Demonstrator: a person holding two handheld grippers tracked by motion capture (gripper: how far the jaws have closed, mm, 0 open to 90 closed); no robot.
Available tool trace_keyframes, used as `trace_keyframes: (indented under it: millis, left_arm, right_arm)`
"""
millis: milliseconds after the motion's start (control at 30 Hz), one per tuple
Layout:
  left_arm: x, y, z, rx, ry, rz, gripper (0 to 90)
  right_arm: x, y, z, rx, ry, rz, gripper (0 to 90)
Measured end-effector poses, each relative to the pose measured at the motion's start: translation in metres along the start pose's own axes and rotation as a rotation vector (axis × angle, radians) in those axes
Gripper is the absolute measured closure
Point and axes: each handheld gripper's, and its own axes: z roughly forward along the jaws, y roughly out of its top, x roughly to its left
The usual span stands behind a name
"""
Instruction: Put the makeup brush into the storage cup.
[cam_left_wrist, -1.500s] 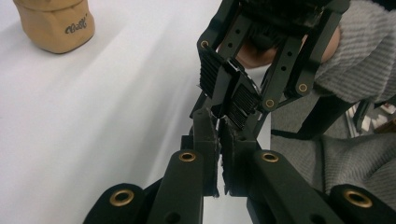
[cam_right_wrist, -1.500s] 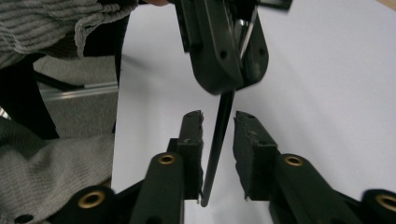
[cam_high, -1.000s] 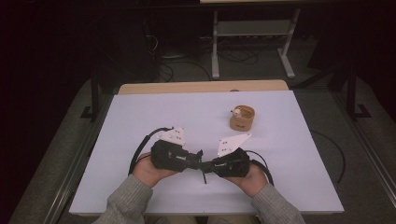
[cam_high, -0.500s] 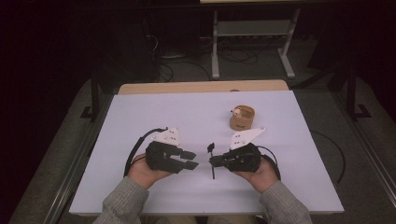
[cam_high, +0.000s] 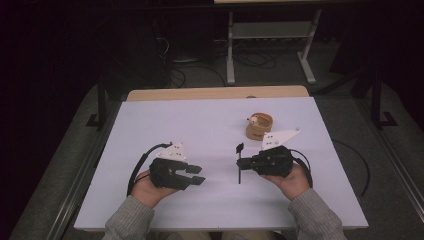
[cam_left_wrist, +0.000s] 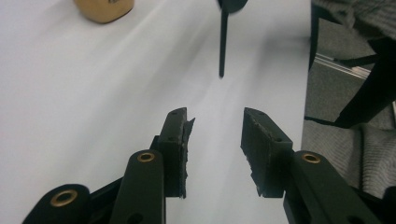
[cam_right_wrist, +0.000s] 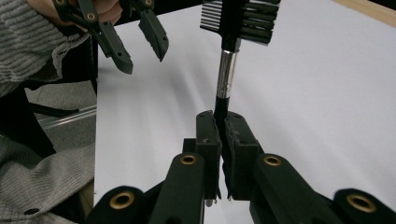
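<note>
From the high view, the right gripper (cam_high: 240, 162), right of centre, is clamped on a small black brush (cam_high: 239, 165); the left gripper (cam_high: 199, 175) sits apart, empty, its jaws having just been opening. The wooden holder (cam_high: 259, 126) waits above.

Left gripper view: the brush handle hangs at top centre.

Right gripper view: jaws pinch the handle below the bristles. The handover looks done; stowing remains.

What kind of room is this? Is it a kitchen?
Probably not a kitchen; it looks like a lab or workshop. A plain white table sits on grey carpet, cables trail across the dark floor behind it, and a metal stand is back there.
</note>
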Motion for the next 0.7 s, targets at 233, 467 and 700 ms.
trace_keyframes:
  millis: [233,467,700]
  left_arm:
    - [0.002,-0.018,-0.004,-0.028,0.043,-0.031,59.4]
    - [0.004,-0.036,-0.01,-0.023,0.095,-0.056,57.9]
    - [0.005,-0.055,-0.016,-0.033,0.135,-0.086,55.1]
  right_arm:
    - [-0.007,-0.001,-0.007,0.006,-0.014,0.015,84.9]
    - [-0.015,-0.001,-0.011,0.025,-0.022,0.036,84.9]
    - [-0.026,0.0,-0.019,0.027,-0.033,0.062,84.9]
